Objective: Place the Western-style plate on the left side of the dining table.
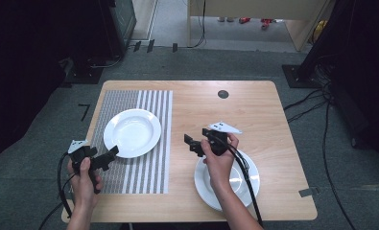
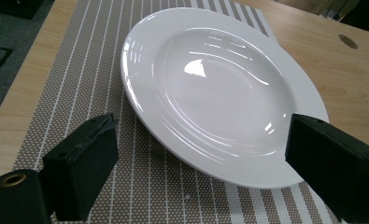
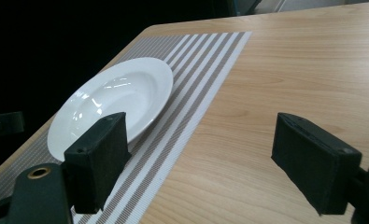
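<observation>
Nearest on the wooden table [image 1: 273, 191], the right gripper [image 1: 195, 142] hovers with jaws spread and nothing between them, above the near plate [image 1: 247, 184]. The left gripper [image 1: 109, 157], equally spread, faces the far plate [image 1: 132, 132] on the striped placemat [image 1: 151, 172]. Beyond lies grey carpet [image 1: 235, 62].

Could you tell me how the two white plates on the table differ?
The left plate lies on the striped placemat; the right plate lies on the bare wooden table. The left plate is in full view, while the person's right hand and forearm cover much of the right plate. Both are white, round, deep-welled and empty as far as can be seen.
</observation>
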Tool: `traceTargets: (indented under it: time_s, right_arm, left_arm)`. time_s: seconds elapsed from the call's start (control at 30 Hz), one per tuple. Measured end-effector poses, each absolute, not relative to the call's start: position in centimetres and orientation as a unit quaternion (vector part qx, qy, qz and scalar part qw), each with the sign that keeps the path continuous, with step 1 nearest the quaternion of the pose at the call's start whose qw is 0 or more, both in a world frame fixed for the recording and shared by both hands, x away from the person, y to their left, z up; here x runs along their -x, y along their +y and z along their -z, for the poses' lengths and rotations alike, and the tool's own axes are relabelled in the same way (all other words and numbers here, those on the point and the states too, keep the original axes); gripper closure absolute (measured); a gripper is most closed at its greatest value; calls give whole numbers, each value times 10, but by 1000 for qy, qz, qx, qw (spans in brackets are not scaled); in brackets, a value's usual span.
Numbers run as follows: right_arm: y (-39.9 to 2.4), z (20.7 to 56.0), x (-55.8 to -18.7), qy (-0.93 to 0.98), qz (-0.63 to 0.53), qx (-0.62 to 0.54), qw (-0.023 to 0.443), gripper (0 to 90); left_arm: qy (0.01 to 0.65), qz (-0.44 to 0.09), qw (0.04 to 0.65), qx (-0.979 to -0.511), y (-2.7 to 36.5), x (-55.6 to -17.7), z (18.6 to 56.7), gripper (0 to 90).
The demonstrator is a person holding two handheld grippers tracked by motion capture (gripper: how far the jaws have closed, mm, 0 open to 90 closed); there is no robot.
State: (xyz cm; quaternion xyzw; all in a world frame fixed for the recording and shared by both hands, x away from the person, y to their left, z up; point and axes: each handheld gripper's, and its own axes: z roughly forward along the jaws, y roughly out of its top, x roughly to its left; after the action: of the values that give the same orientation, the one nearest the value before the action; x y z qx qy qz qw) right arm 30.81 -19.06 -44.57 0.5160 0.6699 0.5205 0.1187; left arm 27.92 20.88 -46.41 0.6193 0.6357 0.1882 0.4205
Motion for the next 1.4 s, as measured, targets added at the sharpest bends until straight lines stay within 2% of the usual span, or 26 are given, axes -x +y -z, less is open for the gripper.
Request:
traceTargets:
  time_s: [1.4]
  right_arm:
    - [-320, 474, -268, 629, -488, -582, 166, 184]
  left_arm:
    - [647, -226, 354, -636, 222, -232, 495, 95]
